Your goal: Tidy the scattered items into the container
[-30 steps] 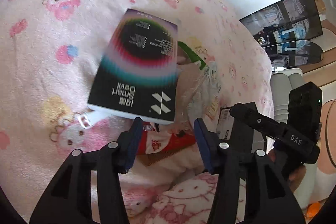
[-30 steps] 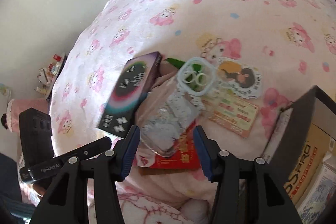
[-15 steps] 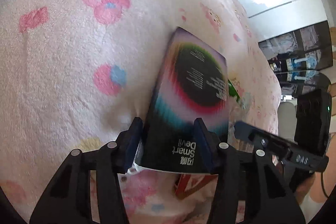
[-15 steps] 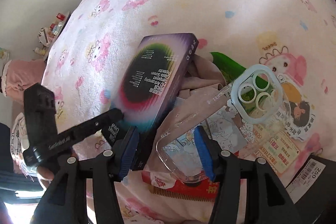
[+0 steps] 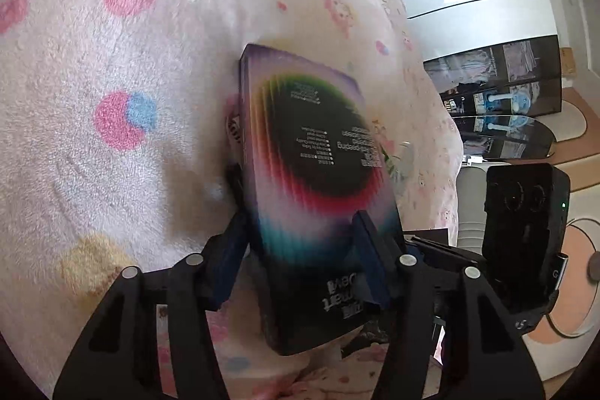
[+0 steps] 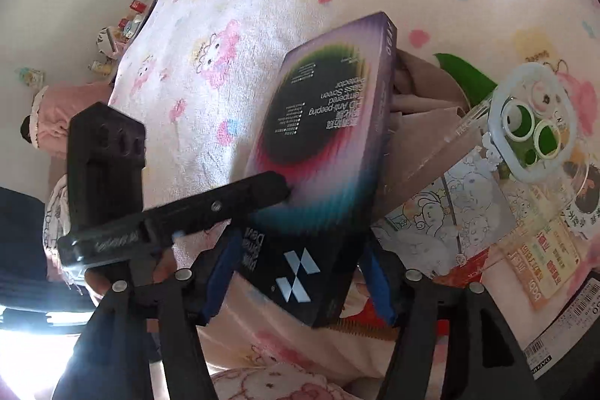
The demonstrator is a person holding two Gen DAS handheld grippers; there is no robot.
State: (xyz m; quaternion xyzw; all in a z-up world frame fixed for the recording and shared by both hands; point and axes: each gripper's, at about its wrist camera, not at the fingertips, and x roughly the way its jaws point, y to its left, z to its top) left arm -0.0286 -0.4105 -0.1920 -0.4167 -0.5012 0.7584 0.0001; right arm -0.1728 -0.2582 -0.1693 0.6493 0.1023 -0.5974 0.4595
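A black screen-protector box (image 5: 315, 175) with a rainbow ring print lies tilted on the pink blanket. My left gripper (image 5: 300, 261) is open with one finger on each side of the box's near end, not closed on it. My right gripper (image 6: 300, 272) is also open and straddles the same box (image 6: 330, 145) from the other side. The left gripper's finger (image 6: 232, 201) crosses the right wrist view and touches the box face. A clear phone case (image 6: 487, 175) lies on cards to the right of the box.
A pink cartoon-print blanket (image 5: 112, 100) covers the surface. A green item (image 6: 465, 77), a red packet (image 6: 465, 268) and printed cards (image 6: 551, 250) lie beside the phone case. A dark container corner (image 6: 562, 336) with barcode labels shows at lower right. Shelves and a cabinet (image 5: 498, 74) stand beyond.
Both grippers moved forward until their fingers straddle the box. The box has tipped up more on its edge and fills more of both views.
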